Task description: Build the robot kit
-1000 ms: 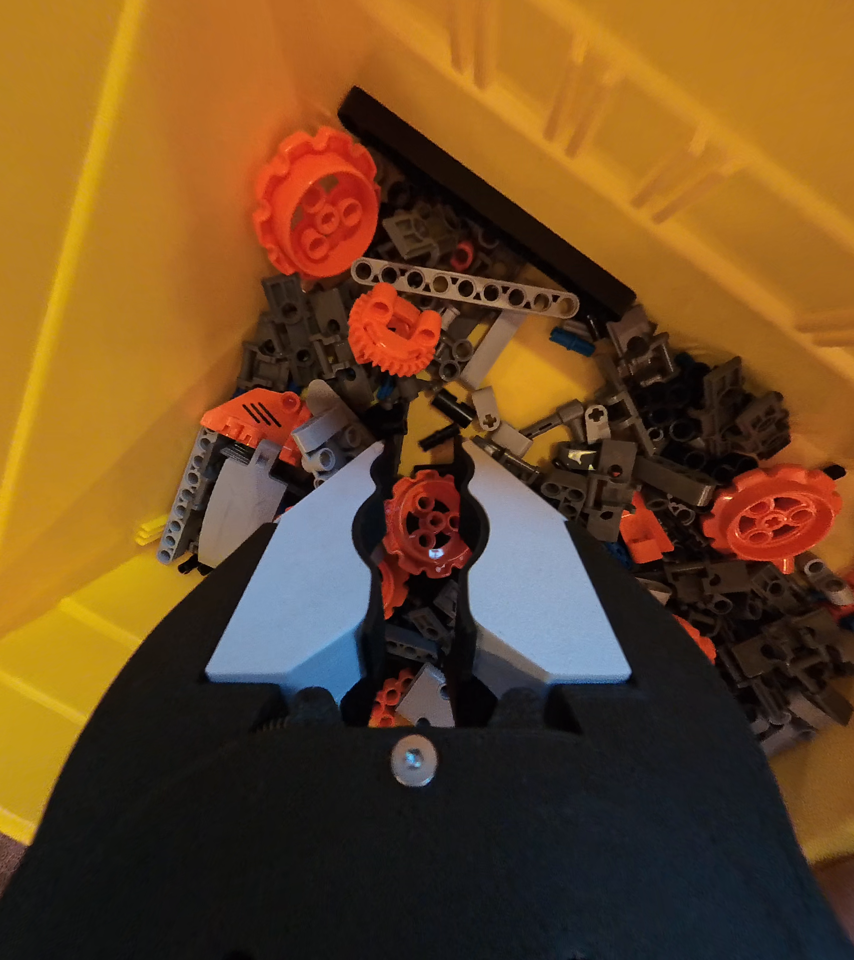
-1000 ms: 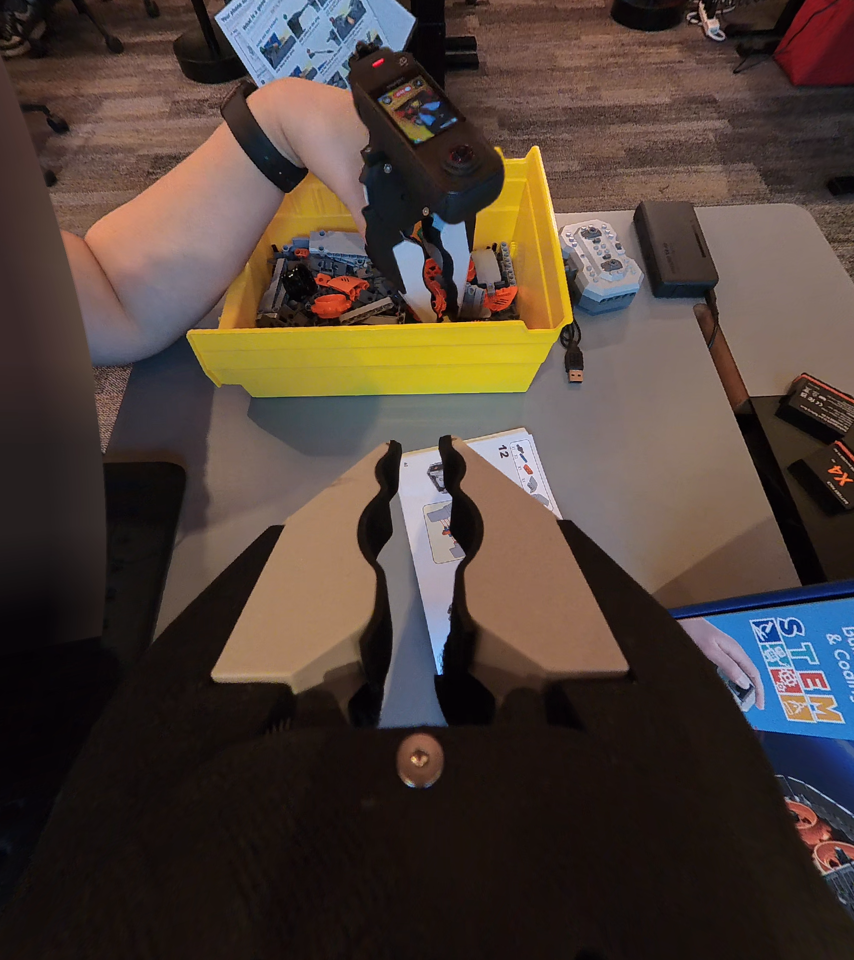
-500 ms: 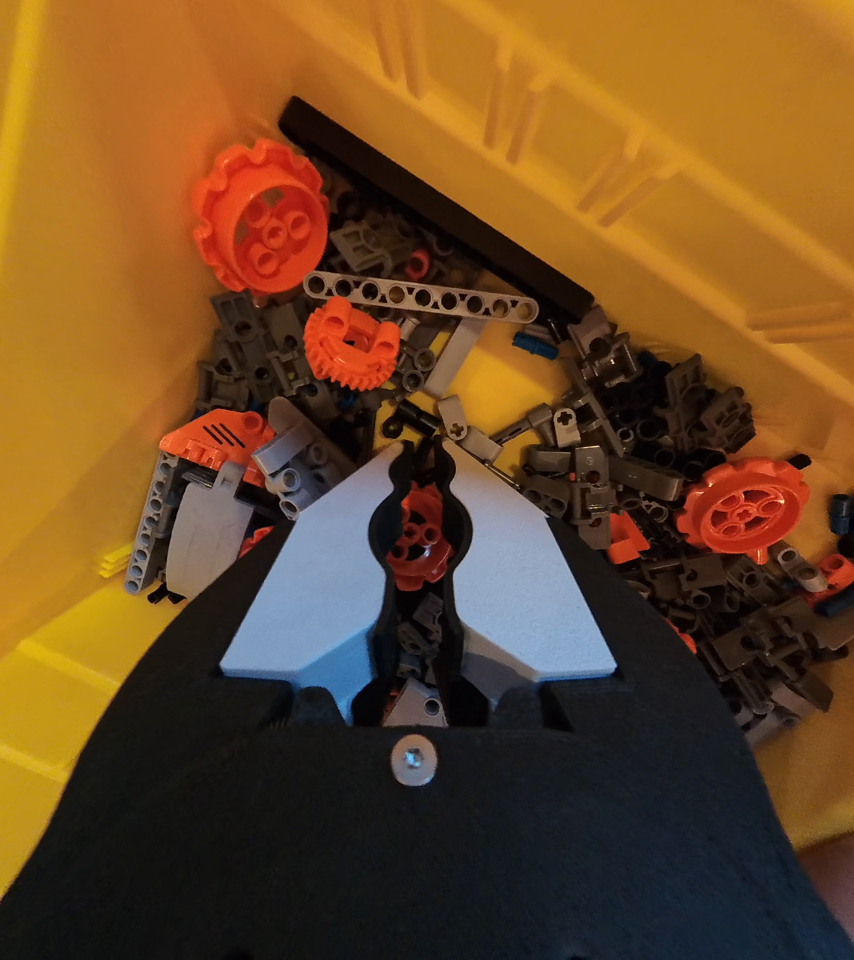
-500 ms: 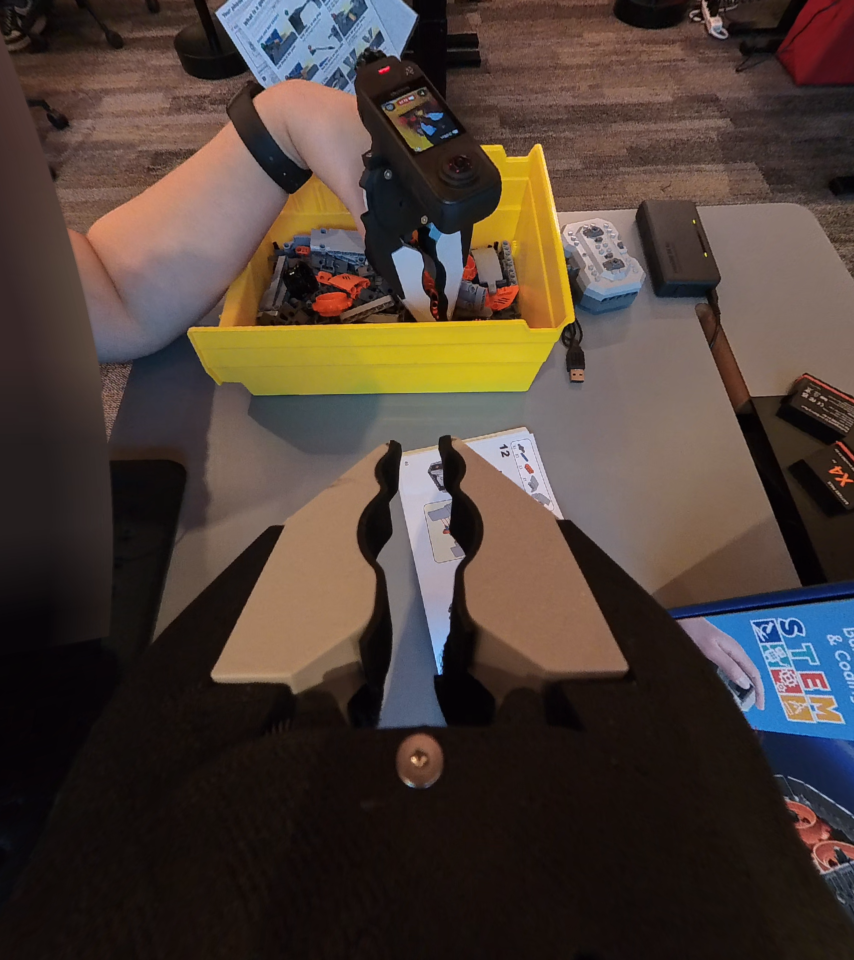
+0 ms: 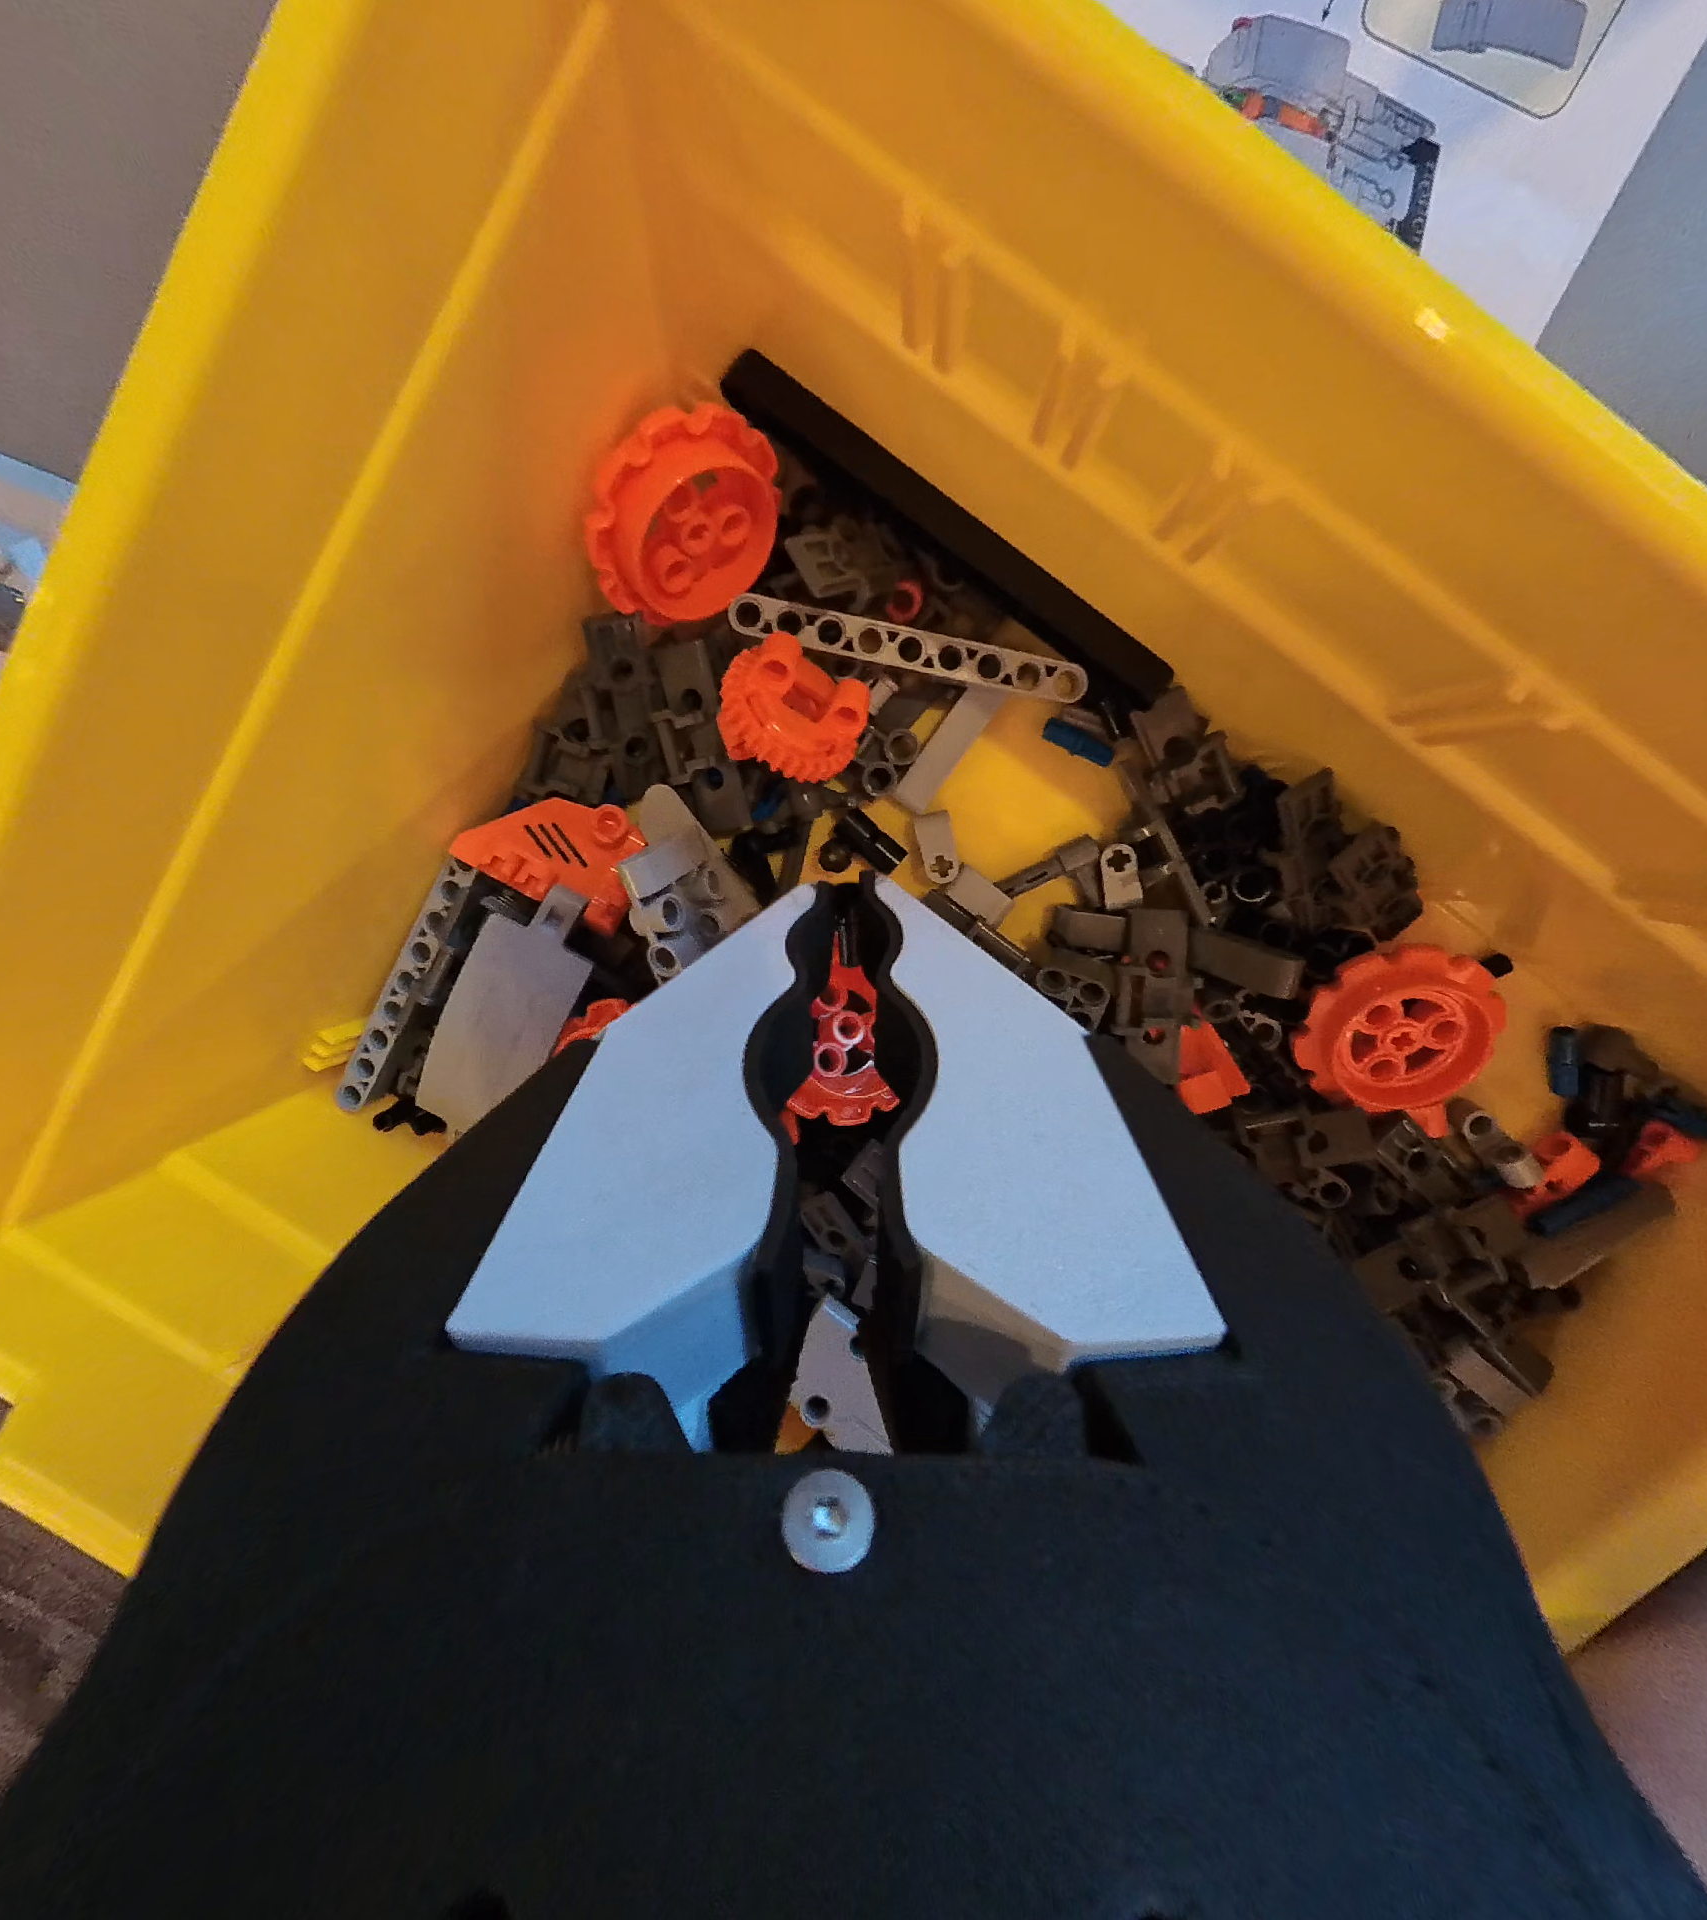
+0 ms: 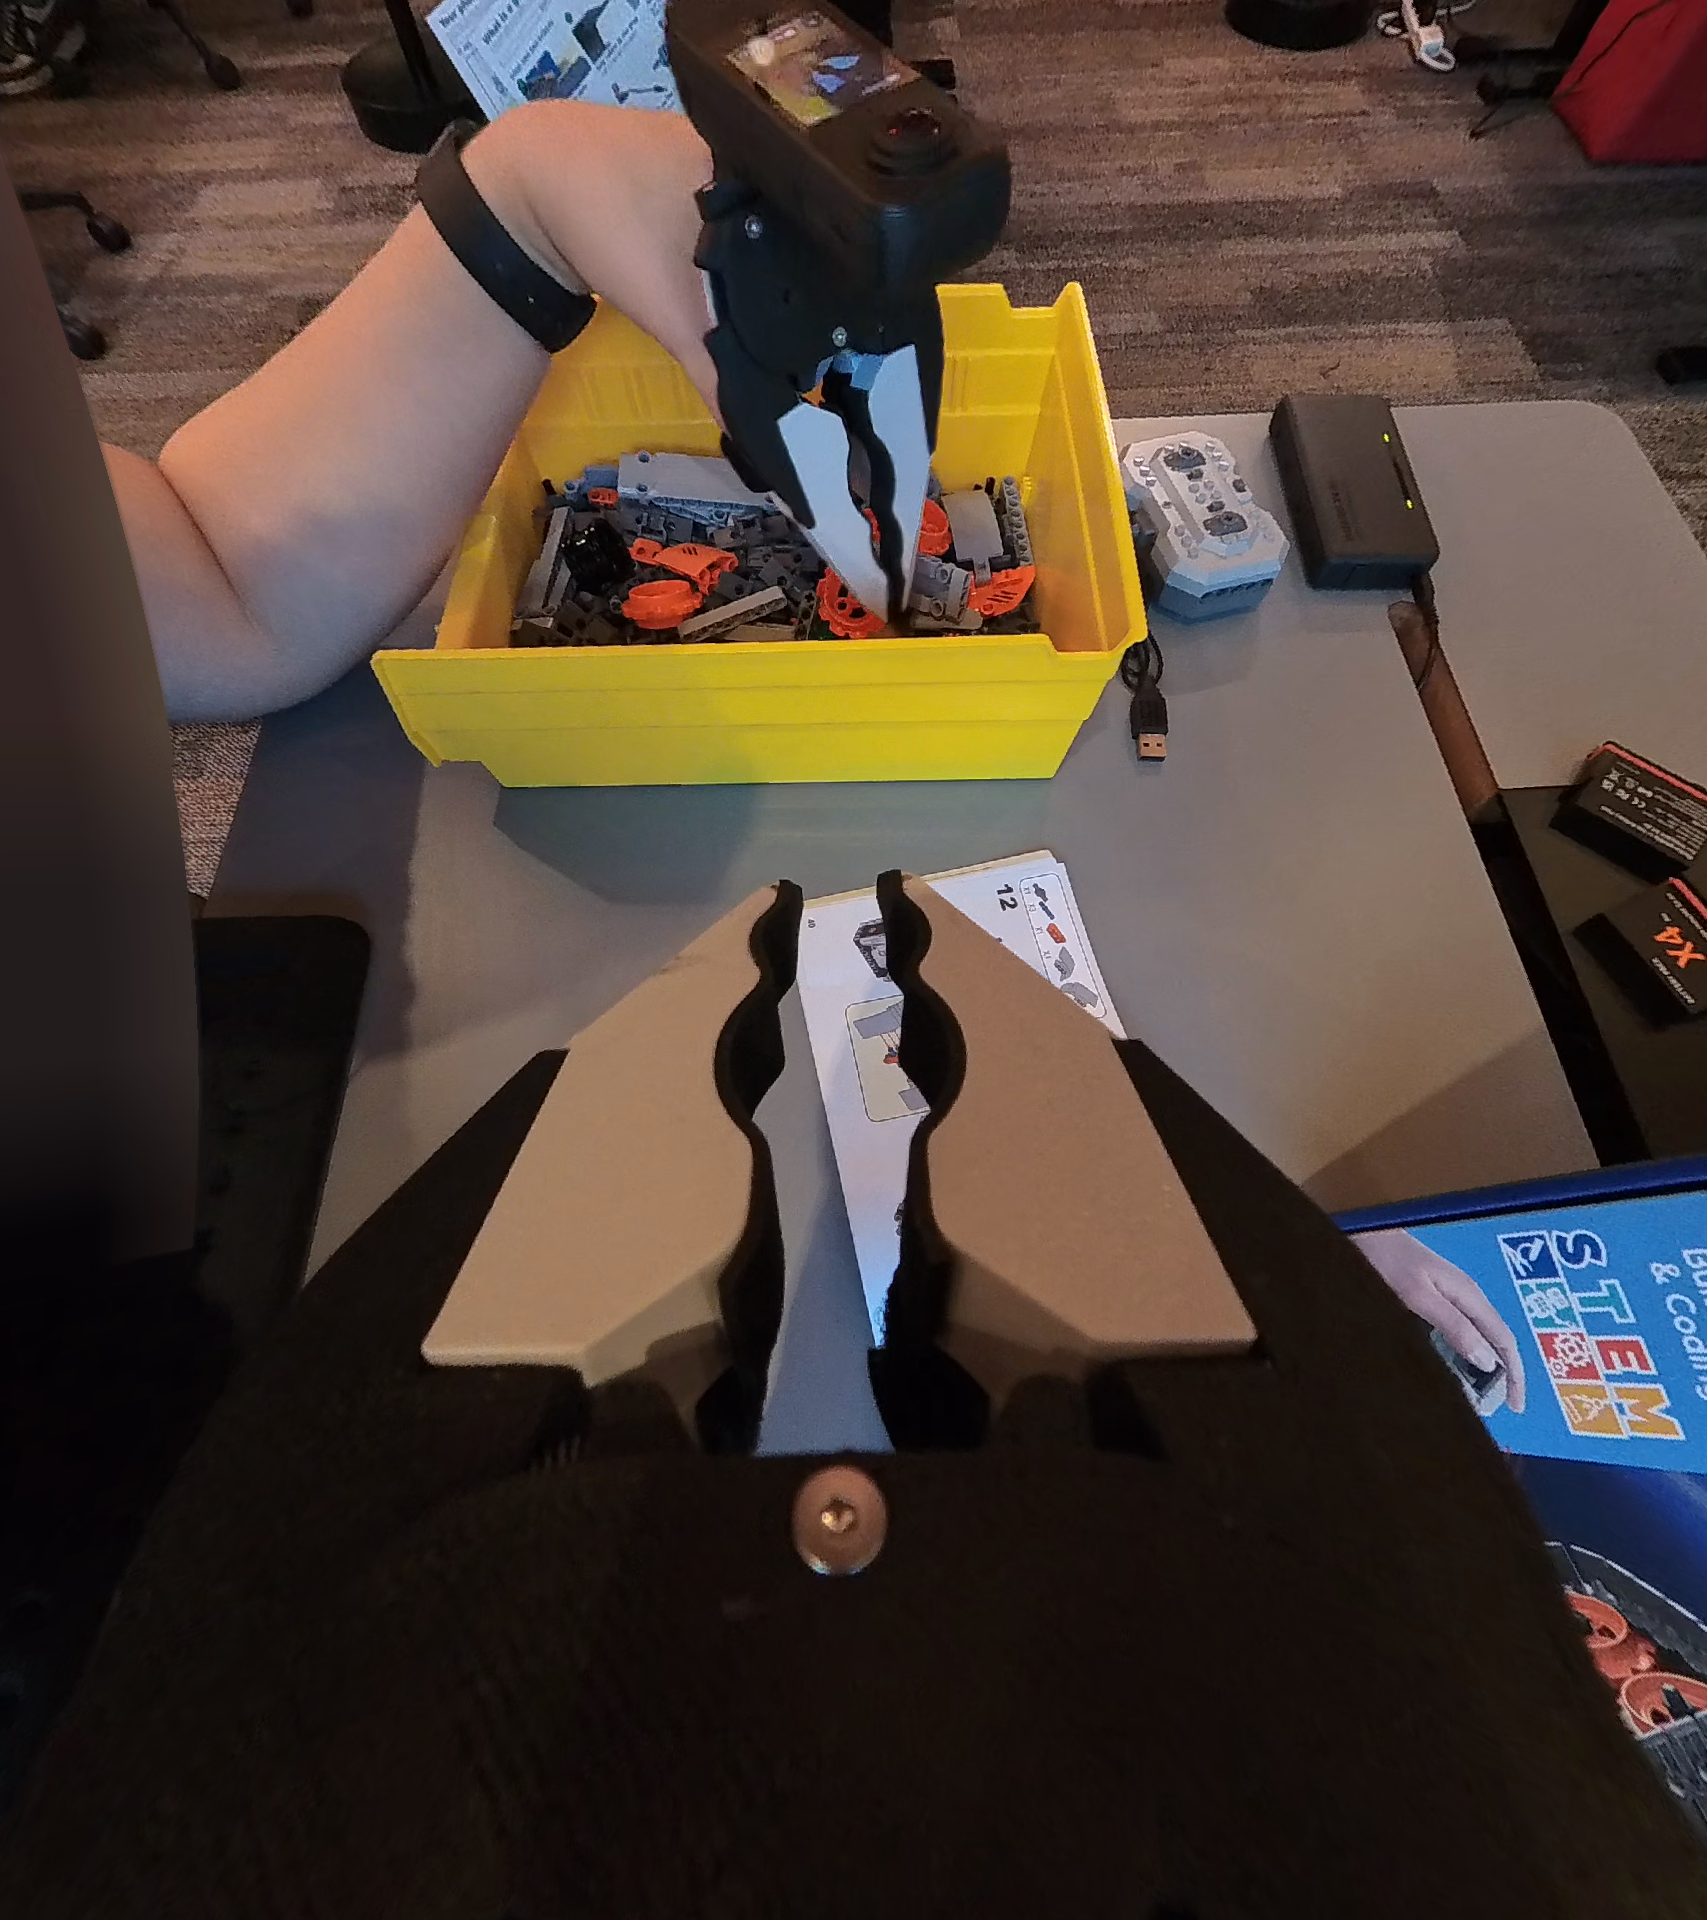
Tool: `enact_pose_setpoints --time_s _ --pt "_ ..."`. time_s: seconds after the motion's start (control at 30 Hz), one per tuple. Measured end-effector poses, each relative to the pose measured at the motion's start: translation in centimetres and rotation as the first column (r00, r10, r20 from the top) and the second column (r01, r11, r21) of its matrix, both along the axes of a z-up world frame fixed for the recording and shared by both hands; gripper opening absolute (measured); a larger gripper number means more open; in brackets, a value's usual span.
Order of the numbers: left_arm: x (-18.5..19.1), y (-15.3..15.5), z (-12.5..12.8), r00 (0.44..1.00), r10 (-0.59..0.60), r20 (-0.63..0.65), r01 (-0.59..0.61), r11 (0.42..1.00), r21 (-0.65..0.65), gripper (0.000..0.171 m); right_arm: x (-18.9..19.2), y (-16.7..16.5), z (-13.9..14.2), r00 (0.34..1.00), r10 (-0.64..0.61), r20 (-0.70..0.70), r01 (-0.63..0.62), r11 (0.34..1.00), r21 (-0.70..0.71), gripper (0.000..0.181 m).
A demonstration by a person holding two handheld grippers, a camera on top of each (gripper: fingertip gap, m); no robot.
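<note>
A yellow bin (image 5: 413, 520) holds a pile of grey, black and orange building parts. My left gripper (image 5: 849, 899) is shut on a small orange toothed wheel (image 5: 841, 1060), which stands edge-on between the fingers above the pile. In the right wrist view the left gripper (image 6: 885, 608) points down into the bin (image 6: 745, 707), held by a person's hand. My right gripper (image 6: 838, 883) is slightly open and empty, above an instruction booklet (image 6: 859, 1039) on the grey table.
Two larger orange wheels (image 5: 688, 525) (image 5: 1400, 1034), an orange gear (image 5: 792, 717) and a grey holed beam (image 5: 906, 655) lie in the bin. A grey hub (image 6: 1202, 520), black box (image 6: 1348, 488), USB plug (image 6: 1148, 743) and blue carton (image 6: 1659, 1351) lie right. Some 25 cm of space lies between my two pairs of fingers.
My left gripper closed on the orange toothed wheel and rose out of the pile with it, the wheel turning edge-on. The right gripper has not moved.
</note>
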State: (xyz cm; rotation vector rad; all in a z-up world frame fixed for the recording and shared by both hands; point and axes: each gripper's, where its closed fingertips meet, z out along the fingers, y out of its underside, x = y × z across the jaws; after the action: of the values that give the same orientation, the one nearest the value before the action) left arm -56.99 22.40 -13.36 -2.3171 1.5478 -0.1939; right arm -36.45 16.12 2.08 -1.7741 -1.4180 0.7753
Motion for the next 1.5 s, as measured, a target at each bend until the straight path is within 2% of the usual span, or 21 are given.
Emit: enact_pose_setpoints --time_s 0.13,0.3,0.4,0.5,0.63,0.77,0.97,1.13,1.27,1.5 --pt "0.9 -0.1 1.6 0.997 -0.014 0.069 0.012 1.0 0.026 0.001 0.0 0.0 -0.2 1.0 0.002 0.006 -0.002 1.0 -0.006 0.015" --pt "4.6 -1.0 8.5 0.951 -0.061 0.302 0.023 0.992 0.128 0.001 0.2 0.1 -0.3 1.0 0.0 0.012 0.0 1.0 -0.003 0.015" --pt "8.3 -3.9 12.3 0.911 -0.13 0.391 0.079 0.986 0.145 0.0 0.9 0.5 -0.1 1.0 -0.018 0.012 0.018 1.0 0.002 0.015" --pt "12.1 -7.0 13.4 0.918 -0.164 0.362 0.117 0.982 0.15 0.001 2.1 1.2 -0.1 0.998 -0.055 0.009 0.055 0.998 -0.018 0.017" --pt "15.1 -10.3 11.2 0.971 -0.098 0.218 0.075 0.991 0.11 0.0 3.8 1.8 0.0 0.994 -0.105 0.02 0.106 0.994 -0.031 0.017" --pt "18.3 -12.2 8.1 0.982 -0.02 0.189 0.012 0.999 0.041 0.0 4.6 1.5 0.6 0.994 -0.112 -0.003 0.112 0.992 -0.051 0.017" --pt "19.6 -11.7 2.5 0.979 0.179 0.102 -0.171 0.982 -0.086 0.0 4.8 0.8 1.1 0.996 -0.091 -0.012 0.091 0.995 -0.03 0.017" --pt "18.3 -11.6 -1.1 0.949 0.311 0.047 -0.29 0.923 -0.254 0.0 4.2 0.6 1.0 0.997 -0.069 -0.022 0.068 0.996 -0.049 0.017" --pt "18.1 -12.0 -2.4 0.939 0.34 0.056 -0.305 0.894 -0.329 0.001 4.2 0.4 1.0 0.998 -0.062 -0.009 0.062 0.998 -0.034 0.017" --pt "18.1 -12.4 -3.2 0.945 0.322 0.061 -0.288 0.905 -0.314 0.001 4.0 0.3 1.4 0.998 -0.059 -0.027 0.058 0.998 -0.028 0.017"
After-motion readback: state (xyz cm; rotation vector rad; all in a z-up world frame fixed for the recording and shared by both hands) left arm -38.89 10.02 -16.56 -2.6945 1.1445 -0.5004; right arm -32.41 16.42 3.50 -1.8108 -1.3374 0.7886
